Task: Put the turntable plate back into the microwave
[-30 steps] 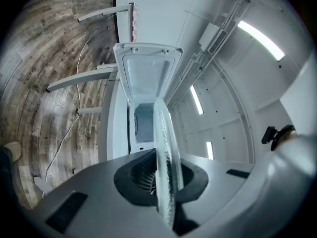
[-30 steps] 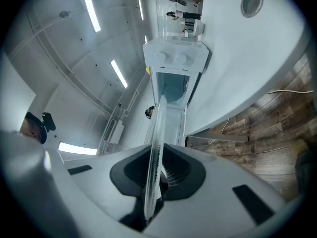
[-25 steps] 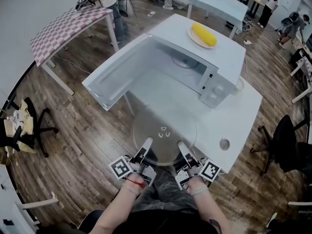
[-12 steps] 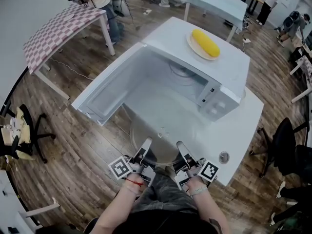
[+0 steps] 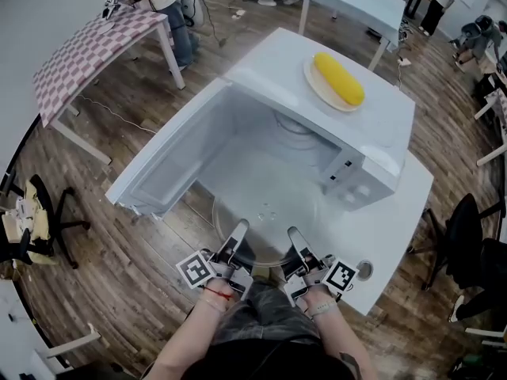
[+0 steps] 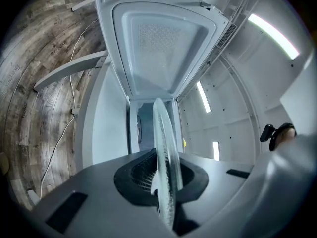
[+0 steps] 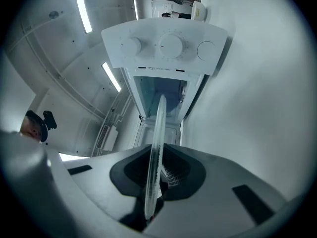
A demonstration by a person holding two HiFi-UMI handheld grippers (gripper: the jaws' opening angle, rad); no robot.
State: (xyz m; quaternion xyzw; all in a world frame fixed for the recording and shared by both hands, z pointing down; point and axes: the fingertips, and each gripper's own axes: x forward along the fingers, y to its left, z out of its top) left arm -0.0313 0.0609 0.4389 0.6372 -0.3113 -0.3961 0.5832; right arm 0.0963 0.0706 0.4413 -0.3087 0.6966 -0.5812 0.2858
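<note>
The clear glass turntable plate [image 5: 265,220] hangs level in front of the open microwave [image 5: 360,137], its far edge at the mouth of the white cavity [image 5: 269,161]. My left gripper [image 5: 238,233] is shut on the plate's near-left rim and my right gripper [image 5: 294,238] on its near-right rim. In the left gripper view the plate [image 6: 163,152] shows edge-on between the jaws, with the swung-open door [image 6: 161,43] ahead. The right gripper view has the plate [image 7: 157,143] edge-on too, below the control panel [image 7: 166,46] with its knobs.
The microwave door [image 5: 162,161] stands open to the left. A dish with a yellow corn cob [image 5: 339,77] lies on the microwave's top. A small round object [image 5: 364,270] sits on the white table [image 5: 396,212]. A checked table [image 5: 87,46] and chairs stand farther off.
Both grippers have carried the plate forward toward the microwave; its far edge now reaches the cavity mouth. Both still grip the rim as before.
</note>
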